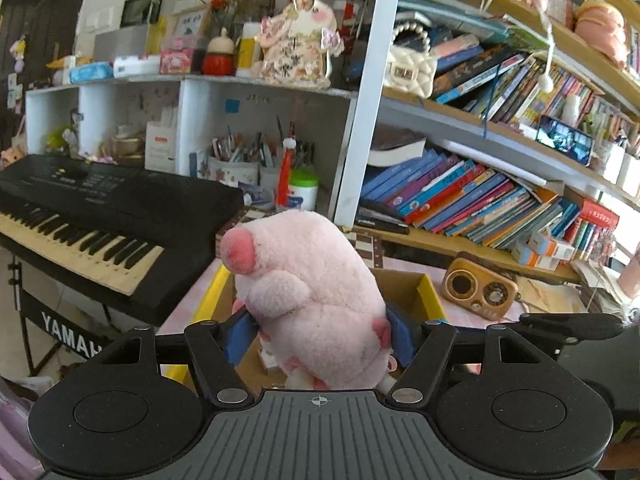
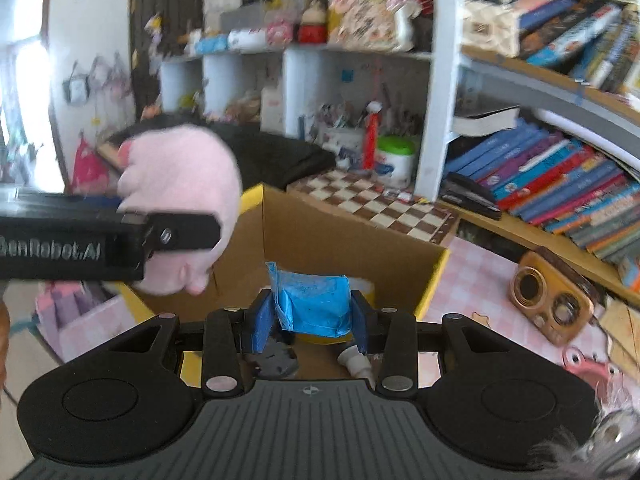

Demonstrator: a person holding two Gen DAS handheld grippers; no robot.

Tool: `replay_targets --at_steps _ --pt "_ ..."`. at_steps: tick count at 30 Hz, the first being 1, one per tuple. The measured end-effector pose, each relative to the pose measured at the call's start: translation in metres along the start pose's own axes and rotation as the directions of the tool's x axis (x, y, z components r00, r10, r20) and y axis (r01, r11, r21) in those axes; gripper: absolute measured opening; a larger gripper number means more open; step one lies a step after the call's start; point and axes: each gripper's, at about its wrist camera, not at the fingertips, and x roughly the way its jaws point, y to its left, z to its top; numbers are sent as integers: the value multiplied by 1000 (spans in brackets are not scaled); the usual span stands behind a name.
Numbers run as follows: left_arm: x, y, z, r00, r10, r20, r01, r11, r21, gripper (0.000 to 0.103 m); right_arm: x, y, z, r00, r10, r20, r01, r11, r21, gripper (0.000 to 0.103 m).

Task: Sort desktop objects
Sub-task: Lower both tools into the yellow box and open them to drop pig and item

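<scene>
Over the cardboard box (image 2: 340, 240), left gripper (image 1: 320, 336) jaws squeezed a soft, light plush pig (image 1: 308, 292) mid-body, right gripper (image 2: 312, 320) jaws pinched a crumply blue packet (image 2: 314, 304).

Pink plush pig (image 1: 312, 300); blue packet (image 2: 314, 304); brown-cream checkered chessboard (image 2: 376, 204).

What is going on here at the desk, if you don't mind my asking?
A person is sorting desk items with two handheld grippers. The left gripper is clamped on a pink plush toy, and the right gripper is clamped on a blue packet. Both are held above an open cardboard box with yellow edges on the pink checked tabletop.
</scene>
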Motion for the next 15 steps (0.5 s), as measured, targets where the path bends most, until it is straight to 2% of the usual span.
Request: replay_targets --at_steps 7,15 --pt "55 10 1 993 21 -118 -22 1000 -2 69 61 -5 8 988 32 -148 -53 988 -142 37" --pt "98 10 -18 961 54 -271 -48 998 29 71 99 6 1 943 46 -331 -154 939 -306 37"
